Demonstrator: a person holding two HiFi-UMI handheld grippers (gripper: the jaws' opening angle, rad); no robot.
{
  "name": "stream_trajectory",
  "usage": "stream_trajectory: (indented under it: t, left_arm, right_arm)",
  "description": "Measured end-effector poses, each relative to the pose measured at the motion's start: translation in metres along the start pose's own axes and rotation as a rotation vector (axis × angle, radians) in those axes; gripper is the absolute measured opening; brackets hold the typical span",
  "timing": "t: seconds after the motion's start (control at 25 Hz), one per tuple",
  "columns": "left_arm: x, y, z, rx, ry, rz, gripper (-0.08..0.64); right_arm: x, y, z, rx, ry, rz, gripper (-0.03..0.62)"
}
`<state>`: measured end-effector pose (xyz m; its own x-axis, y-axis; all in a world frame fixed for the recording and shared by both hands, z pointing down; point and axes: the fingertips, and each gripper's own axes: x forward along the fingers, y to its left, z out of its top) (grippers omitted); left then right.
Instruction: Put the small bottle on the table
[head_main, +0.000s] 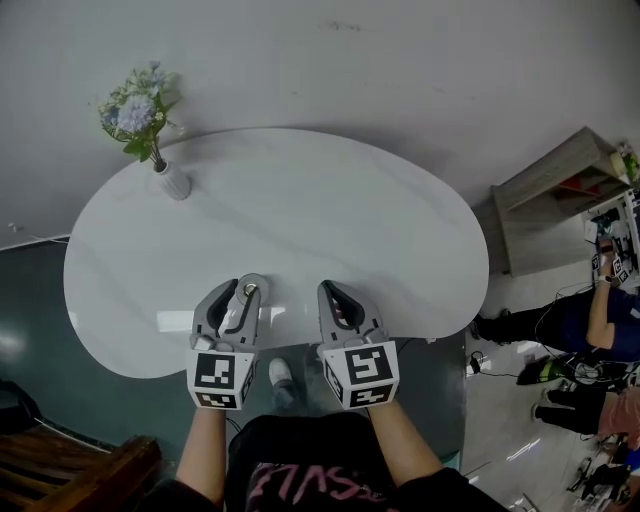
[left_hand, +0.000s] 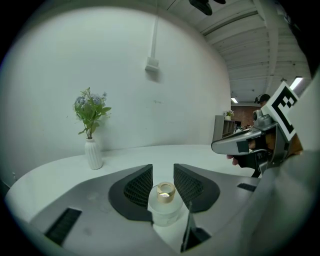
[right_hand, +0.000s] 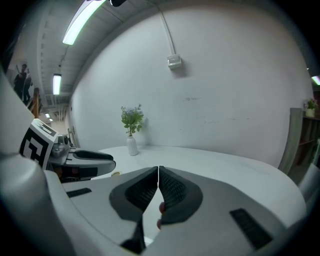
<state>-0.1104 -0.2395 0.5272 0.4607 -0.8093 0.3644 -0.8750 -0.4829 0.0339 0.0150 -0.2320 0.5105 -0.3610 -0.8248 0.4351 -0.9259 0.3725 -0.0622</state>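
White oval table (head_main: 300, 200) viewed from above. Right gripper (right_hand: 158, 172) held over near table edge, fingers closed together, nothing gripped. Left gripper (left_hand: 163, 175) held beside it, fingers clamped on small bottle (left_hand: 165, 212): frosted, gold-capped, upright, over near table edge. Flower vase (head_main: 172, 182) stood at far left.

A white ribbed vase (head_main: 172, 181) of pale blue flowers (head_main: 137, 112) stands upright close to the plain wall (head_main: 400, 70). At far right, an open shelf unit (head_main: 555, 195) holds what may be small plants; a person (head_main: 600, 325) in dark trousers is beside it.
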Motion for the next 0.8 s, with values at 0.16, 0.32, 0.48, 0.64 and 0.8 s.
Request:
stream_trajectory:
  t: [0.16,0.32,0.48,0.64,0.8]
  left_arm:
    - [-0.007,0.002,0.014,0.008,-0.026,0.005,0.124]
    - [-0.014,0.002,0.028,0.009,-0.050,0.009,0.098]
    - [-0.019,-0.001,0.040,0.024,-0.069,0.010,0.089]
    - [-0.028,-0.003,0.051,0.048,-0.083,0.007,0.075]
    - [-0.034,0.001,0.060,0.061,-0.100,0.017,0.063]
  right_arm:
    - [-0.007,0.004,0.009,0.000,-0.019,-0.011,0.067]
    - [-0.014,0.007,0.017,-0.006,-0.036,-0.021,0.067]
    - [-0.023,0.005,0.025,-0.009,-0.056,-0.034,0.067]
    - [-0.029,0.007,0.035,-0.008,-0.079,-0.045,0.067]
    - [-0.032,0.011,0.047,-0.015,-0.110,-0.046,0.067]
